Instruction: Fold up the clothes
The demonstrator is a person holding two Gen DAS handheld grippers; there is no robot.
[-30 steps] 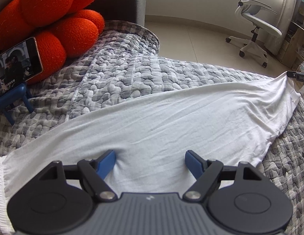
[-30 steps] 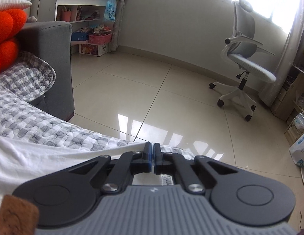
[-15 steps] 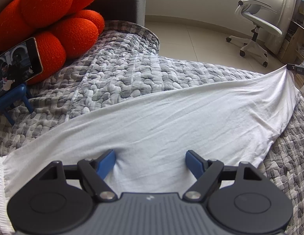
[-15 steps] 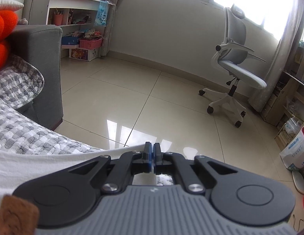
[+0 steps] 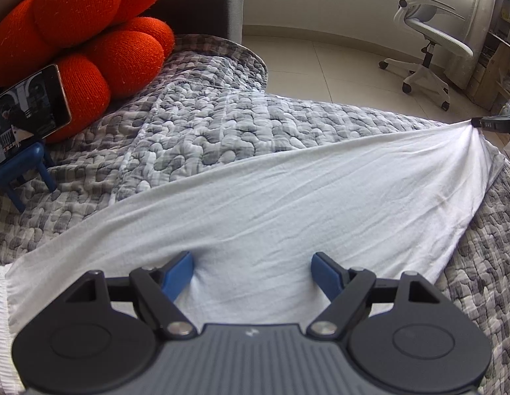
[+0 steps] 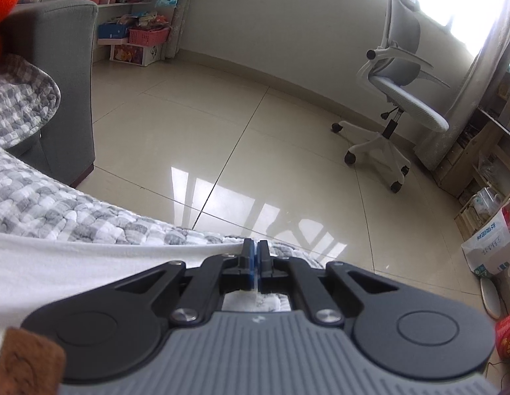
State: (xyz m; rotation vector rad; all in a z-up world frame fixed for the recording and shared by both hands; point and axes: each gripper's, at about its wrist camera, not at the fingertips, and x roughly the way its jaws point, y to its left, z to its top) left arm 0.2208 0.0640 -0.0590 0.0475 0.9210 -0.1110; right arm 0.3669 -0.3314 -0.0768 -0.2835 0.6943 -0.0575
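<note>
Cloth is what we see most of: a white garment (image 5: 255, 210) spread in a long band across the grey checked quilt (image 5: 202, 131) on the sofa, thin and soft, crossed by fine diagonal creases. A ribbed white edge shows at its near left end. Toward the far right it narrows to a point, pulled taut and lifted off the quilt, where the right gripper (image 5: 482, 122) pinches it. In the right wrist view we see that gripper (image 6: 255, 256) with its jaws closed together on the cloth's edge, only a sliver of blue pad between them, the white fabric (image 6: 90, 263) trailing away to the left over the quilt (image 6: 57, 210).

Our left gripper (image 5: 251, 263) is spread wide, its blue fingertips (image 5: 177, 273) resting on or just above the middle of the garment's near edge, holding nothing. Beside the orange cushion (image 5: 90, 23) a phone (image 5: 28, 112) leans on a small blue stand (image 5: 24, 171). An office chair (image 6: 399, 98) stands on the tiled floor (image 6: 255, 131) beyond.
</note>
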